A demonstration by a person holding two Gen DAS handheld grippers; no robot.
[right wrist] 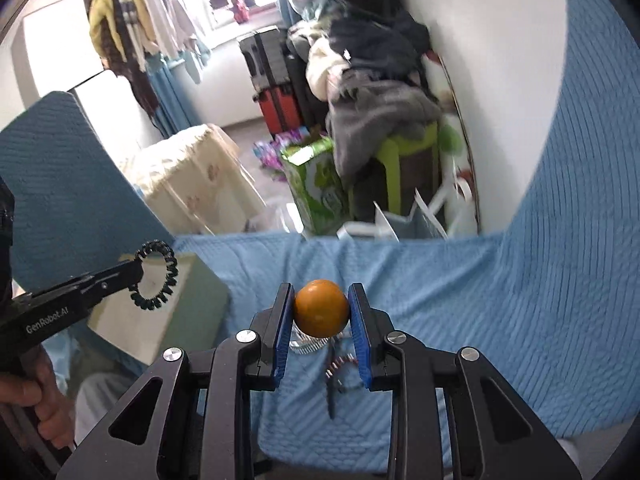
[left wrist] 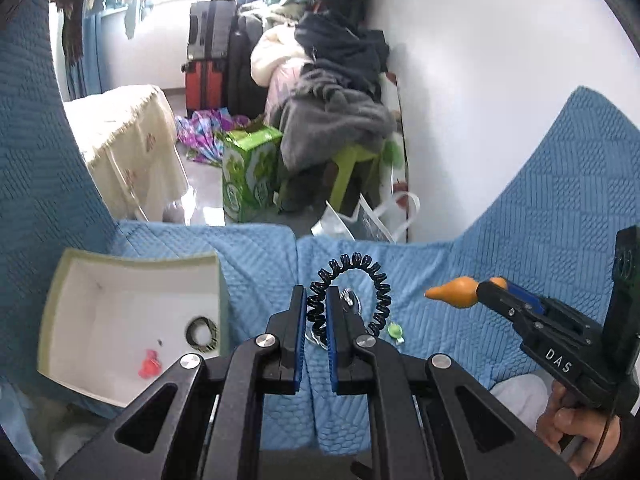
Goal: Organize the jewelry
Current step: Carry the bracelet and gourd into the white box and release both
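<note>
**Q:** Left gripper (left wrist: 316, 312) first — what does its own camera show?

**A:** Its jaws stand narrow, pinched on one side of a black coiled bracelet (left wrist: 360, 276). The coil's loop rises beyond the fingertips and curves down to their right, held above the blue quilted cover (left wrist: 500, 240). Below it, on the cover, lie a small silver piece (left wrist: 350, 298) and a small green trinket (left wrist: 395, 330), both just right of the right finger.

**Q:** And the box?

**A:** An open white box (left wrist: 136, 308) sits to the left of the gripper on the same cover. Inside are a dark ring-shaped band (left wrist: 202, 332) and a small red piece (left wrist: 149, 365). On the right, the right gripper (left wrist: 486, 292), held by a hand (left wrist: 576, 420), carries an orange gourd-shaped pendant (left wrist: 452, 293), its narrow tip pointing left.

**Q:** Now the right wrist view?

**A:** The right gripper (right wrist: 321, 308) is closed partway on the orange pendant (right wrist: 321, 307), which sits squarely between the blue pads at the fingertips. Under it, on the cover (right wrist: 480, 312), lie a clear ribbed piece (right wrist: 306, 345) and a few small bits I cannot make out.

**Q:** Where is the other tool?

**A:** At far left, the left gripper (right wrist: 138, 270) holds the coiled bracelet (right wrist: 157, 276) in front of the box (right wrist: 192, 300), well apart from the pendant.
</note>
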